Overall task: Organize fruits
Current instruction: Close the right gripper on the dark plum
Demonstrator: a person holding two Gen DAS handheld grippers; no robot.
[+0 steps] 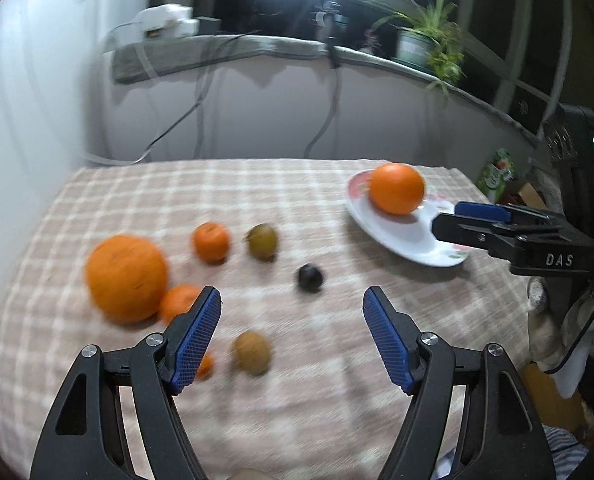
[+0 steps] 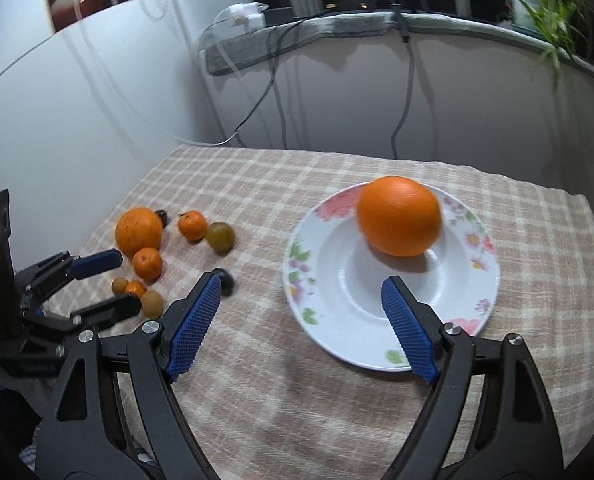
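Note:
A large orange (image 2: 399,216) rests on the flowered white plate (image 2: 337,312) at the right of the checked tablecloth. My right gripper (image 2: 301,281) hovers open over the plate's near rim, holding nothing. At the left lie a second large orange (image 1: 127,278), two mandarins (image 1: 211,241) (image 1: 179,300), a greenish fruit (image 1: 263,241), a dark plum (image 1: 310,278), a brown kiwi (image 1: 252,352) and a small orange fruit (image 1: 205,364). My left gripper (image 1: 292,293) is open above this group with empty jaws, the plum just beyond its tips.
A white wall (image 2: 77,120) borders the table's left side. Cables (image 2: 401,120) hang from a sill behind, where a potted plant (image 1: 421,44) stands. A green carton (image 1: 497,176) sits past the table's right edge. Bare cloth (image 2: 297,400) lies in front of the plate.

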